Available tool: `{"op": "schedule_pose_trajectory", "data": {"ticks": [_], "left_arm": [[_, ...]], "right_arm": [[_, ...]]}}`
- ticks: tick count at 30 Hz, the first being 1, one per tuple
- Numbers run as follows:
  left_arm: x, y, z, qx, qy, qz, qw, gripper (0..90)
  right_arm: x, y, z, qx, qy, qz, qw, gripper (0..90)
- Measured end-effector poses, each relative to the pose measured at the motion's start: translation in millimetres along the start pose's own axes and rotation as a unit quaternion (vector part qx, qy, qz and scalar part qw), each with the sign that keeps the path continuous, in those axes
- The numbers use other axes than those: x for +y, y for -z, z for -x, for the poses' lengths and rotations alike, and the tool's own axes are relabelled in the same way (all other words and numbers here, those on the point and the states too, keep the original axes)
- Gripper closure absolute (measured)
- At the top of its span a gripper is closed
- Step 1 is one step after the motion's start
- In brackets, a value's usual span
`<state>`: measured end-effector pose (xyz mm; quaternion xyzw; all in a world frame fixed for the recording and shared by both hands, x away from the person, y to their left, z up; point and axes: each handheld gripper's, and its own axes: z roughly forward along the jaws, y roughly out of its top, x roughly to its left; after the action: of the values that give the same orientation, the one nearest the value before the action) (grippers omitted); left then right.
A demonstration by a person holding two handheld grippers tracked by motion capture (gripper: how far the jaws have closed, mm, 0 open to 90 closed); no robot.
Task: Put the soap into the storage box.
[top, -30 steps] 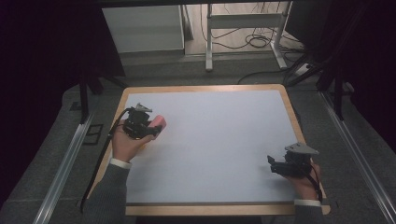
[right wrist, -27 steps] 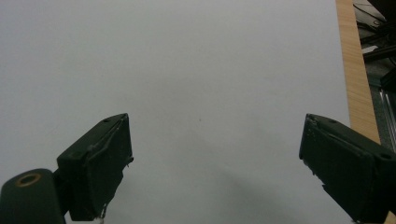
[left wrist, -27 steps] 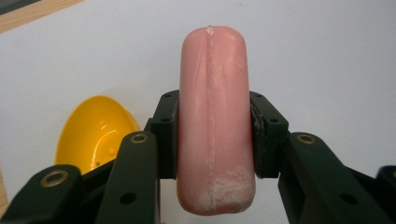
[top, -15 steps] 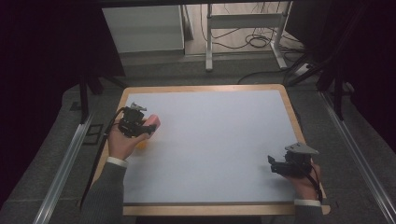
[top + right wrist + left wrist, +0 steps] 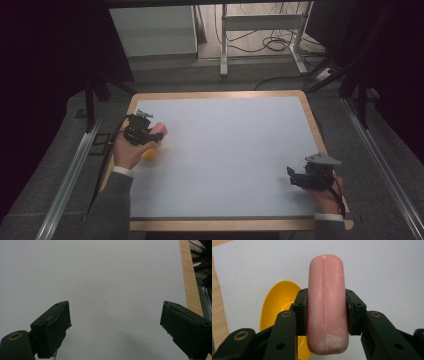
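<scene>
The pink sausage-shaped piece (image 5: 327, 305), rounded at both ends with a seam along its length and whitish scuffs near its lower end, stands upright in the centre of the left gripper view, clenched between the two black jaws of the left gripper (image 5: 326, 312), whose pads press on its sides. Behind it, at lower left of that view, a yellow bowl (image 5: 277, 305) lies on the white table sheet (image 5: 387, 270). In the high view the same pink piece (image 5: 158, 132) sits at left of centre, just above the yellow bowl (image 5: 149, 153), with the left hand (image 5: 129, 150) wrapped around its gripper (image 5: 150, 134) and the grey-sleeved forearm rising from the bottom edge. At lower right the right hand (image 5: 325, 192) rests near the table's wooden rim (image 5: 320, 135), its right gripper (image 5: 292, 176) pointing left; its jaws stand wide apart, nothing between them.
</scene>
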<state>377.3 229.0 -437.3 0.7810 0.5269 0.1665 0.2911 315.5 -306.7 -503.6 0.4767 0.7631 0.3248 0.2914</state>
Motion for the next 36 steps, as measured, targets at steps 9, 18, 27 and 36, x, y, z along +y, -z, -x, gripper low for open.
{"op": "schedule_pose_trajectory", "data": {"ticks": [9,18,27,36], "left_arm": [[-3.1,-0.4,-7.3,0.009,0.009,-0.003,0.9999,60.2],[-8.0,-2.1,-17.6,0.016,0.023,-0.007,0.9996,60.2],[-10.8,-5.9,-24.8,0.022,0.031,-0.014,0.9992,60.2],[-20.9,-15.1,-32.6,0.019,0.044,-0.024,0.9986,60.2]], "right_arm": [[-0.2,-0.3,0.5,0.000,-0.002,-0.002,1.0000,9.3],[-0.8,-0.7,1.5,-0.004,-0.004,0.000,1.0000,9.3],[-1.6,-2.1,1.3,-0.002,-0.003,-0.005,1.0000,9.3],[-1.5,-1.9,1.5,-0.002,-0.003,-0.005,1.0000,9.3]]}}
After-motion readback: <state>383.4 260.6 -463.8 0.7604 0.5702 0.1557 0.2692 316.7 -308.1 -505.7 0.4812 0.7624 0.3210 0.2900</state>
